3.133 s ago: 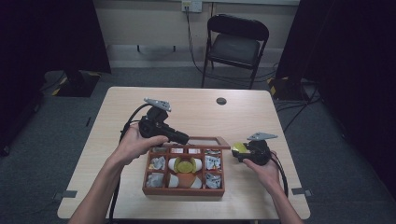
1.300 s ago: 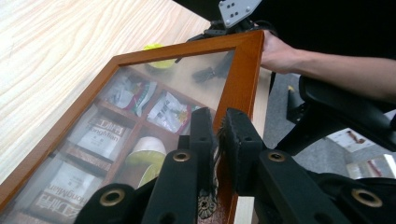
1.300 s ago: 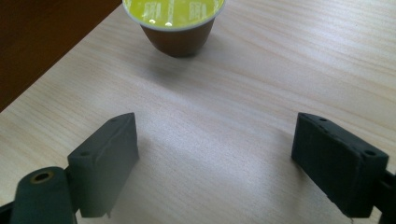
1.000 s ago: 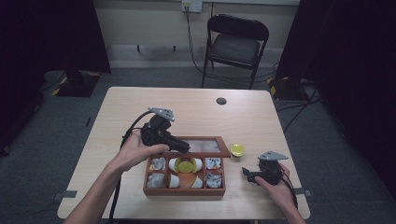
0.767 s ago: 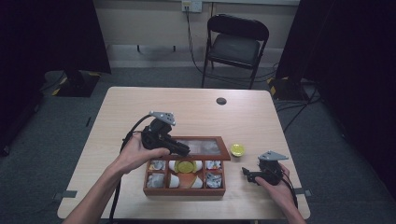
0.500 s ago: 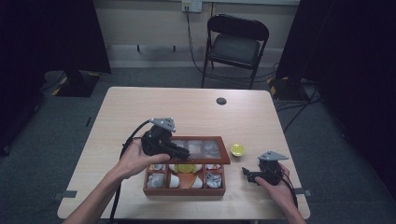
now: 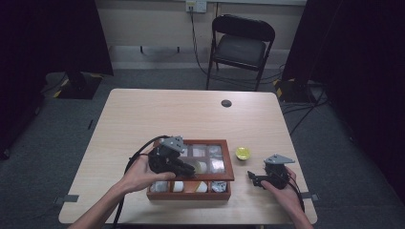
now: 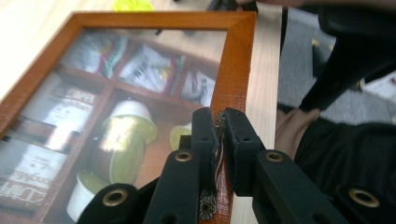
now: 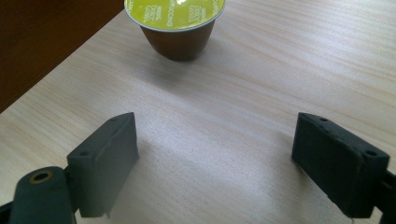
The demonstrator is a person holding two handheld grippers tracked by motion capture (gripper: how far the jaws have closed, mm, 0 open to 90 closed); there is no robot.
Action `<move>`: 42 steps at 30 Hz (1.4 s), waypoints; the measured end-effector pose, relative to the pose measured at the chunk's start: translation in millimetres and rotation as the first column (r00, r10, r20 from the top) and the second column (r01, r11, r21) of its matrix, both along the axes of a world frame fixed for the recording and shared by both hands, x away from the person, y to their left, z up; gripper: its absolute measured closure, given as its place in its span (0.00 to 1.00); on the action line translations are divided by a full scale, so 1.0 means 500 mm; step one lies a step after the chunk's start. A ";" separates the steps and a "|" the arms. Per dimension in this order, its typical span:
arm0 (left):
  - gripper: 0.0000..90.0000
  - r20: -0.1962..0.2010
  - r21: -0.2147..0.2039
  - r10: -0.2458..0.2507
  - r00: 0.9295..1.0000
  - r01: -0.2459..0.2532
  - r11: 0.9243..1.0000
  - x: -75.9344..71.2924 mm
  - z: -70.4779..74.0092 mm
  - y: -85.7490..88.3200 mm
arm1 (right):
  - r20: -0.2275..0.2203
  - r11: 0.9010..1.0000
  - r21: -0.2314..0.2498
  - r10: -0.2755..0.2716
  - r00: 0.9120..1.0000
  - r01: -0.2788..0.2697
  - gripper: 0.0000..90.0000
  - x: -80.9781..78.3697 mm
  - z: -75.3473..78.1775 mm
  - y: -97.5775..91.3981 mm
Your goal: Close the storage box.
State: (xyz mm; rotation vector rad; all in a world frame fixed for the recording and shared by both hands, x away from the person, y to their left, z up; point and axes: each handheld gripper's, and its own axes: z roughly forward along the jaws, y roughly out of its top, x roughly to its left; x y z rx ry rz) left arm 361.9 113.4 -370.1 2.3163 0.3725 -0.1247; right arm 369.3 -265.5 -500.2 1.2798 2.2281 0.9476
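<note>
Left gripper (image 8: 219, 126) clamps lid (image 8: 236, 70) edge, lid now lower over box (image 7: 188, 190) | right gripper (image 9: 215, 158) gapes empty, unmoved, near capsule (image 9: 175, 21) on table (image 7: 143, 114)

Recording studio, black curtains (image 7: 52, 33), folding chair (image 7: 242, 43)

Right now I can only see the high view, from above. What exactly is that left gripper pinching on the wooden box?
Observer: The left gripper is shut on the wooden frame of the box's glass-paned lid, right at a small brass clasp.
Operator: And the other one, is it holding anything?
Observer: No. The right gripper has its jaws wide open with nothing between them, pointing toward the capsule.
Operator: What does that look like up close?
Observer: A brown cup with a printed yellow-green foil top, standing upright on the table.
</note>
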 end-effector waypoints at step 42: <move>0.56 -0.001 -0.034 0.068 0.998 -0.068 0.997 -0.016 -0.087 0.007 | 0.002 1.000 -0.001 -0.006 1.000 0.006 0.15 -0.004 0.000 0.000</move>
